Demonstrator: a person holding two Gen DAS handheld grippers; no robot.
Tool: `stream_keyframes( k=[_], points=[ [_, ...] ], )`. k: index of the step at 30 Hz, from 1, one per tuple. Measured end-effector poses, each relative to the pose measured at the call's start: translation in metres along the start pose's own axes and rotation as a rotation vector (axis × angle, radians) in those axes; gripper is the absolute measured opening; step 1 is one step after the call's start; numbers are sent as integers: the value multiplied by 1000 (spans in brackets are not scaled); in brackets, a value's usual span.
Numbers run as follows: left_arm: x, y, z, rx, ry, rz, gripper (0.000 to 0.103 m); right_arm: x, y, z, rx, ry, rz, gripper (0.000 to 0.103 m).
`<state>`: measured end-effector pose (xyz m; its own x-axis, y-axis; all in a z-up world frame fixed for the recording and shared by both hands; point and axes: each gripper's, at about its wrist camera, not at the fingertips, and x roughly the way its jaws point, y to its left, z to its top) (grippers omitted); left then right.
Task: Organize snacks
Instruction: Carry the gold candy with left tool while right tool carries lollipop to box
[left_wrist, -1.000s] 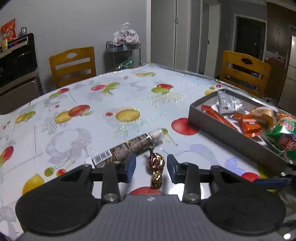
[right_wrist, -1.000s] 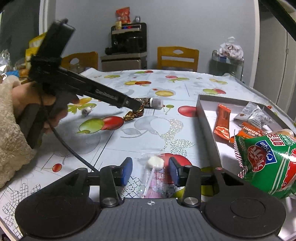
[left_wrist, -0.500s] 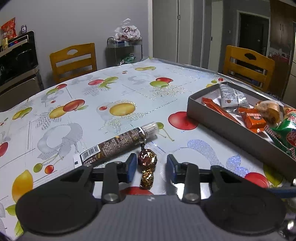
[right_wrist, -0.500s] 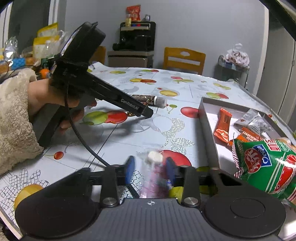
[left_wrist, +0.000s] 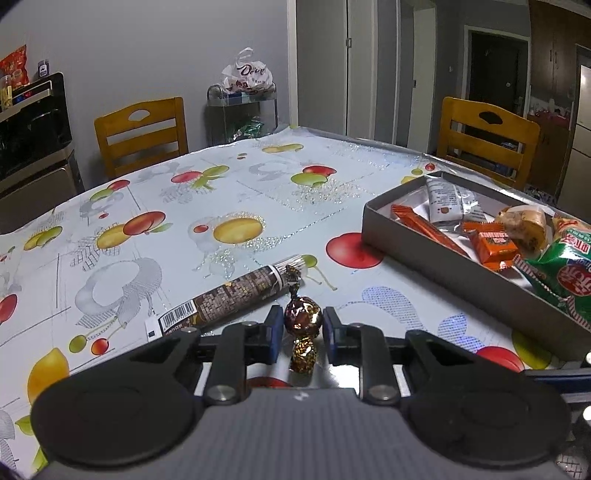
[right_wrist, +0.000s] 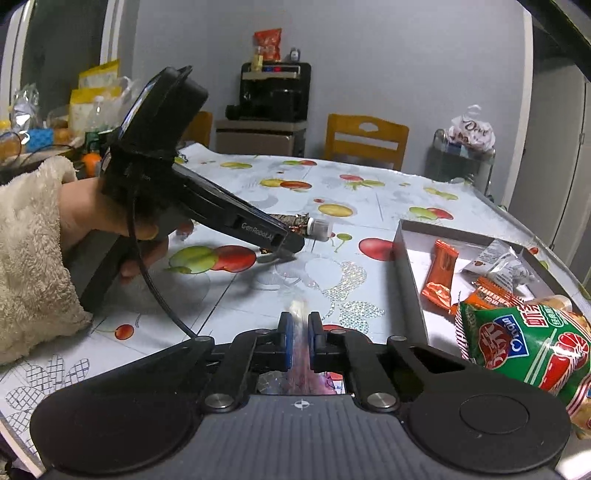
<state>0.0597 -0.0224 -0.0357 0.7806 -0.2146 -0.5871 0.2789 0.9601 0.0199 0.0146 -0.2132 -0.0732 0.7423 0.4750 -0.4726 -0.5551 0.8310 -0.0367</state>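
My left gripper is shut on a brown-and-gold foil candy, low over the fruit-print tablecloth. A long brown snack tube lies just beyond it. My right gripper is shut on a clear packet with a white sweet, blurred between the pads. The grey box at the right holds orange bars, a silver packet and a green chip bag. The left gripper also shows in the right wrist view, tips down by the tube.
Wooden chairs stand at the far table edges. A wire rack with a white bag stands behind. A black appliance sits against the wall. The person's sleeved hand is at left.
Both grippers have closed: the left on the foil candy, the right on the clear packet. The right has lifted and the packet now stands upright between its pads.
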Motion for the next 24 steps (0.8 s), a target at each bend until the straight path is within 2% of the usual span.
stream_keyframes(
  k=[14, 20, 24],
  points=[
    [-21, -15, 7, 32, -86, -17, 20, -30, -12, 11, 20, -107, 0, 10],
    [-31, -40, 18, 41, -125, -31, 20, -48, -37, 15, 60, -157, -32, 10],
    [-30, -62, 28, 30, -121, -76, 20, -55, -57, 15, 92, -184, -59, 10]
  ],
)
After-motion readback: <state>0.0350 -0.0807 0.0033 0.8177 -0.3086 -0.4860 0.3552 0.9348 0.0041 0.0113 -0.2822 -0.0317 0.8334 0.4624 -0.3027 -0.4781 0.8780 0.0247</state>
